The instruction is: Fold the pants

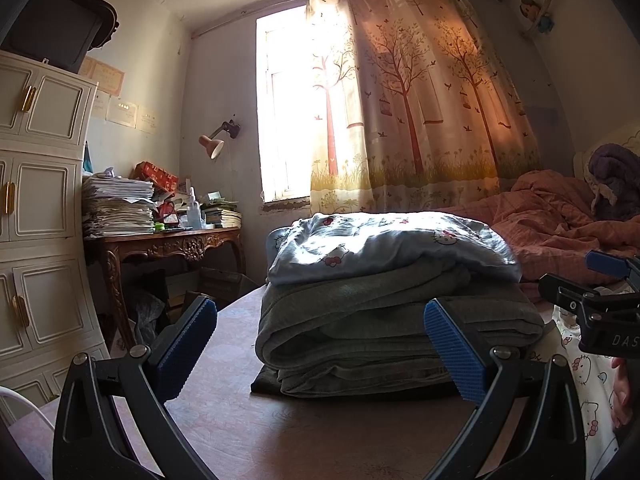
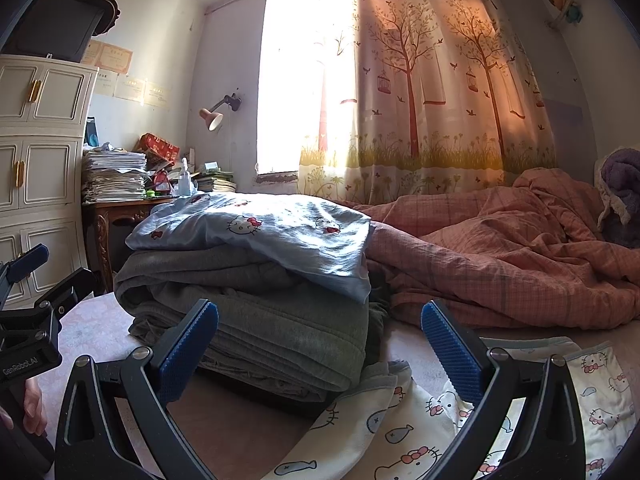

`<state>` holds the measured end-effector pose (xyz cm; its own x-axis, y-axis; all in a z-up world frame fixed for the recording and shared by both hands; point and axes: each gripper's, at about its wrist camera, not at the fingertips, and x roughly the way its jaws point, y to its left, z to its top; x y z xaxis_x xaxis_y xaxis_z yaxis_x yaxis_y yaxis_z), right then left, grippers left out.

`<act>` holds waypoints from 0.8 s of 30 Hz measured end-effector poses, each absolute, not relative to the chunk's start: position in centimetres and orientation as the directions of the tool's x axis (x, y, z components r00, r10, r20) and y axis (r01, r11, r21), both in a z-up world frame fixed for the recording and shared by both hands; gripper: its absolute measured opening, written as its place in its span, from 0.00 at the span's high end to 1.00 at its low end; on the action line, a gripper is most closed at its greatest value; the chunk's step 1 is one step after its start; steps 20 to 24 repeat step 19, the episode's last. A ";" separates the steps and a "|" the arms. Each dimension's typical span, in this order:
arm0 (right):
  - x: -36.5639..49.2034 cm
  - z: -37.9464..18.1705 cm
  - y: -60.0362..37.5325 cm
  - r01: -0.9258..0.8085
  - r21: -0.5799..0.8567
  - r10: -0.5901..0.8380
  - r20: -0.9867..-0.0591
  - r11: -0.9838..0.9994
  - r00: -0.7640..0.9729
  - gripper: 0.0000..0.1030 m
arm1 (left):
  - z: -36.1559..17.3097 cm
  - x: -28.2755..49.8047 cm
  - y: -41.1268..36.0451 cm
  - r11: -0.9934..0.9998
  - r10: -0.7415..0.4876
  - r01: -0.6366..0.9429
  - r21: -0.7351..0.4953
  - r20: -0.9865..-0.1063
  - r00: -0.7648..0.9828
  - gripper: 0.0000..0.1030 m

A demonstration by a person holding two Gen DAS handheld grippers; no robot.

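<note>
White pants with a cat print [image 2: 420, 424] lie spread on the bed, under and ahead of my right gripper [image 2: 320, 352], which is open and empty. They also show at the right edge of the left wrist view [image 1: 588, 384]. My left gripper [image 1: 320, 352] is open and empty, low over the bare pink sheet, facing a stack of folded clothes. The stack has grey garments [image 1: 384, 332] below and a light blue cat-print piece [image 1: 384, 240] on top; it also shows in the right wrist view [image 2: 256, 308].
A rumpled pink quilt [image 2: 500, 256] lies behind and right of the stack. A carved wooden desk [image 1: 168, 244] piled with papers and a white cabinet [image 1: 40, 208] stand off the bed's left side. A patterned curtain [image 1: 416, 100] covers the window.
</note>
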<state>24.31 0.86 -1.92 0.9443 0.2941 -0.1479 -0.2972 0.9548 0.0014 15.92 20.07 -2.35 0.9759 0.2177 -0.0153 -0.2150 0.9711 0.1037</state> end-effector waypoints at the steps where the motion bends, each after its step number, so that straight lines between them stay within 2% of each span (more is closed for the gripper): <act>1: 24.3 -1.9 0.9 -0.297 0.002 0.294 -0.147 0.955 0.944 0.00 | -2.3 15.9 20.1 0.971 0.218 -0.215 0.104 -0.016 0.976 0.00; 24: 24.4 -1.9 0.9 -0.297 0.003 0.294 -0.149 0.955 0.944 0.00 | -2.4 16.1 20.1 0.970 0.213 -0.210 0.123 -0.010 0.977 0.00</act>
